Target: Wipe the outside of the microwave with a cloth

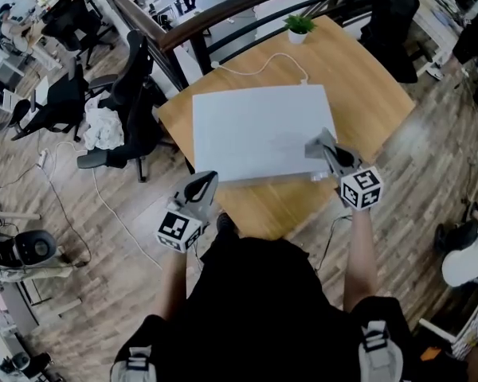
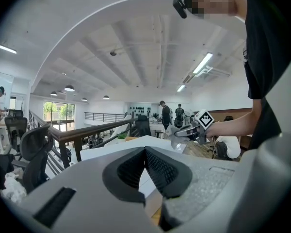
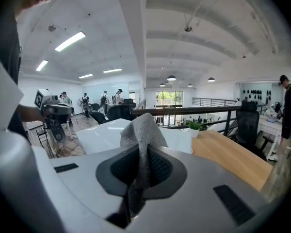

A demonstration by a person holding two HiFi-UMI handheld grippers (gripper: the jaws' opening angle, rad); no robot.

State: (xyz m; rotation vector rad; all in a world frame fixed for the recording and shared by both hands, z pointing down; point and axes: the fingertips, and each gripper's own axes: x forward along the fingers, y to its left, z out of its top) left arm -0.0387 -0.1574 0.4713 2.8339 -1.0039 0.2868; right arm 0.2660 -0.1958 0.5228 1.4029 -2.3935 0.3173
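Nearest the person, the left tongs (image 1: 204, 183) hang off the desk's (image 1: 366, 78) near-left edge. Their pads are pressed together with nothing between them, and they are clear of the microwave (image 1: 259, 130). The right tongs (image 1: 325, 151) are clamped on a grey cloth (image 3: 140, 127), which stands up in a fold between the pads. They sit at the microwave's near-right corner, level with its top edge.

The microwave is a white box in the middle of the wooden desk, and the head view shows mainly its flat top. The step in hand looks like bringing the cloth to the casing to begin a wipe. The next move likely calls for laying the fold flat on the top and drawing it across, while the empty tongs steady the box or stay clear.

Past it, a white cable (image 1: 263, 60) runs over the desk toward a small potted plant (image 1: 299, 26) at the far edge, with a dark railing (image 1: 223, 14) behind.

Whether the cloth touches the casing yet cannot be told. The microwave's door and side walls are hidden from above, and most of the cloth is buried in the tongs.
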